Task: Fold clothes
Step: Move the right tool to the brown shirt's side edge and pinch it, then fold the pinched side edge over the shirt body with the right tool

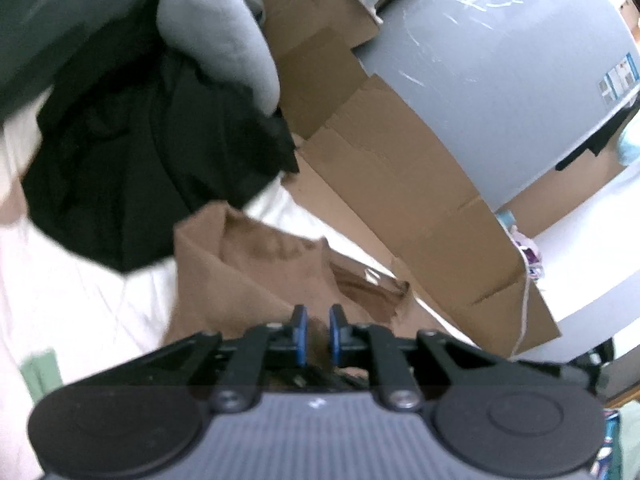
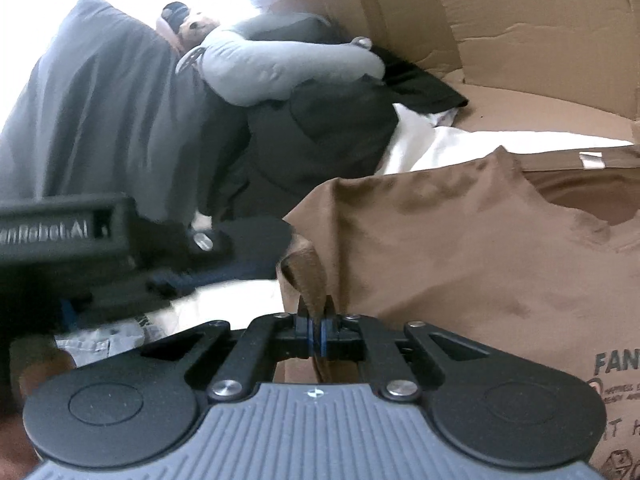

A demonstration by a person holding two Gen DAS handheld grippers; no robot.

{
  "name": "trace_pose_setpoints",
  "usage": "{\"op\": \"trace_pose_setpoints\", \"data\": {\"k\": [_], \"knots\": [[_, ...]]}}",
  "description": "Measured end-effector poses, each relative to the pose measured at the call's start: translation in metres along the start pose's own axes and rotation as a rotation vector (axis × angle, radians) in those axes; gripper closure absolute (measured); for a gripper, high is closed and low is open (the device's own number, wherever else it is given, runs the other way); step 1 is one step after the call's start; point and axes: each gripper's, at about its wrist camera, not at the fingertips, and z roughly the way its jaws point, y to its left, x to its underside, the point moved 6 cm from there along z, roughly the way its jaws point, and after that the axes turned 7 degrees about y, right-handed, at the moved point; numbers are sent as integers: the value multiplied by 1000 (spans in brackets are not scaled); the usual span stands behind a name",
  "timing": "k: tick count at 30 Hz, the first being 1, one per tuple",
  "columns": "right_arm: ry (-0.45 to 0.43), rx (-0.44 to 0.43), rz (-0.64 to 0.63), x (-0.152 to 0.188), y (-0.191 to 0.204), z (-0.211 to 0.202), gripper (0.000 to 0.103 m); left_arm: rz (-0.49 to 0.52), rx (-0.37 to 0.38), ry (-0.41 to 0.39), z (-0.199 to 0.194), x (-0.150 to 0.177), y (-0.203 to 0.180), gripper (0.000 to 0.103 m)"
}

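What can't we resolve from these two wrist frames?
- Left wrist: motion blur; whether the left gripper pinches the brown shirt is unclear, fingers slightly apart.
- Right wrist: right gripper is shut on a shirt fold; the shirt's print is cut off by the frame edge.
- Black clothes: item count unreadable.

Flattened cardboard (image 1: 400, 184); grey neck pillow (image 2: 280, 68), white sheet (image 1: 80, 280)

I see daylight blowing out the far left of the right wrist view; the white bedsheet (image 1: 72, 300) glares. Both fisheye views smear with motion blur, corners curving into black.
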Motion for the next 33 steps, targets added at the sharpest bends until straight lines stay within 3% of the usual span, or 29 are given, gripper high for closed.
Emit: {"op": "trace_pose_setpoints", "data": {"k": [7,16,24,33], "knots": [[-5,30,83,-1,-23,-5,101,52,-131,-33,1,-24,13,81],[21,70,169,12,-50,-1,99,109,-255,19,33,-58,32,68],[37,89,185,18,-63,2,99,118,-334,99,72,-84,44,66],[46,95,219,18,-80,6,97,178,-407,130,97,-80,37,62]]}}
